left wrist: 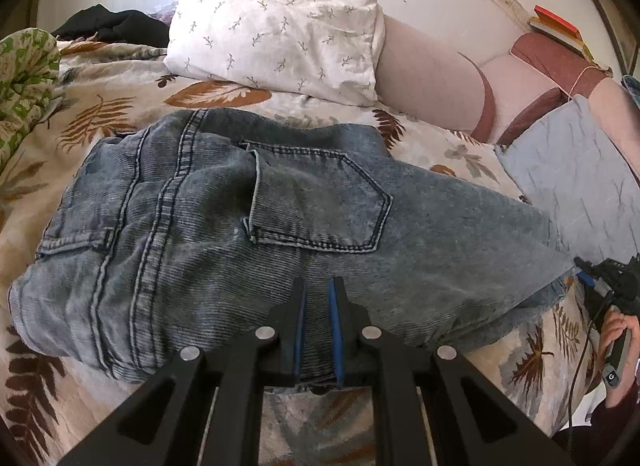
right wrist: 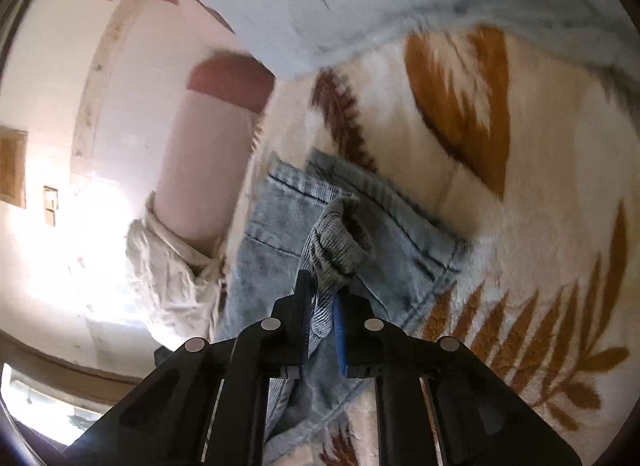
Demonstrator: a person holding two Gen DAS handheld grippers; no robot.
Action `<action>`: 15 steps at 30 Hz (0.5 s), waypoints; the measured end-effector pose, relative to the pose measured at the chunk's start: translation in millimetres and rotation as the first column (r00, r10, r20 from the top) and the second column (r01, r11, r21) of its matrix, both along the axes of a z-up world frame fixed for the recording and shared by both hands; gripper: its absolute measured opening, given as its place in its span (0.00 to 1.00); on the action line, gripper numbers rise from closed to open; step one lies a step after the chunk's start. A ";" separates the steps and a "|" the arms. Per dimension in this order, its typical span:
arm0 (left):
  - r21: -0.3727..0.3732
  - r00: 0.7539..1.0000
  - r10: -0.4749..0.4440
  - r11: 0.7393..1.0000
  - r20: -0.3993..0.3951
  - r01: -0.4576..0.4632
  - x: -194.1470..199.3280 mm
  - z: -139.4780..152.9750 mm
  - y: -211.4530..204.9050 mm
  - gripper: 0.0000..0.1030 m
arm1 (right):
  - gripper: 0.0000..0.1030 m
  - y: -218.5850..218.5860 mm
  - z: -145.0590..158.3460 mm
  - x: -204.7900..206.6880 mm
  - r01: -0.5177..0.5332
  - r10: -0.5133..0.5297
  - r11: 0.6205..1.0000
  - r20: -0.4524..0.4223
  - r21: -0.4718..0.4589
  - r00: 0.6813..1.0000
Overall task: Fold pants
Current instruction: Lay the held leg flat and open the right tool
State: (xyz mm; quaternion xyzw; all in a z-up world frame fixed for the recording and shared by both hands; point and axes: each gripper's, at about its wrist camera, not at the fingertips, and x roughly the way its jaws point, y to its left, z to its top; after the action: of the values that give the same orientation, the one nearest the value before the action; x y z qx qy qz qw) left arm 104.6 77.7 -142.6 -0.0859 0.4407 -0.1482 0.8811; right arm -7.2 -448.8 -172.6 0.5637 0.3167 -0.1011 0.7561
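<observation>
Faded blue denim pants (left wrist: 256, 234) lie folded on the leaf-print bedspread (left wrist: 100, 121), back pocket up. My left gripper (left wrist: 318, 290) is shut on the near edge of the pants, with denim between its pads. My right gripper (right wrist: 324, 286) is shut on a bunched fold of the pants (right wrist: 336, 242) and shows in the left wrist view (left wrist: 592, 270) at the far right tip of the pants, held by a hand.
A white patterned pillow (left wrist: 280, 25) lies behind the pants, a pale blue cushion (left wrist: 576, 181) to the right. Green patterned cloth (left wrist: 24, 77) and dark clothing (left wrist: 112, 27) lie at the left. A pink headboard (left wrist: 440, 77) and books (left wrist: 560, 29) stand behind.
</observation>
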 end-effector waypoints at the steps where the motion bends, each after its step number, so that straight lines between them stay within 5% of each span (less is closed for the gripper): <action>1: 0.003 1.000 -0.007 1.000 -0.001 0.007 -0.5 -0.3 -0.3 0.13 | 0.08 -1.1 5.8 -2.7 0.007 -0.007 1.000 0.014 -0.023 1.000; 5: 0.033 0.999 -0.026 0.999 -0.020 0.026 -0.8 -4.5 -0.9 0.13 | 0.08 -5.4 18.0 -17.7 0.023 -0.021 0.999 0.047 -0.044 0.999; 10: 0.051 0.997 -0.074 0.996 -0.027 0.075 -5.0 -6.7 2.9 0.13 | 0.08 -12.5 -3.8 -26.7 0.013 -0.014 1.000 -0.088 -0.015 0.996; 15: 0.090 0.993 -0.117 0.989 -0.018 0.119 -12.9 -7.3 1.3 0.13 | 0.11 -7.5 -15.2 -8.5 -0.073 0.050 0.993 -0.239 -0.090 0.970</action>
State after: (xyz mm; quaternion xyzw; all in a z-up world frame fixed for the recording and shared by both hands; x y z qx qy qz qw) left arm 91.7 79.0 -149.9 -0.0203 0.4569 -0.1793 0.8710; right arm -15.7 -456.4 -187.8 0.4998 0.4164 -0.1593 0.7425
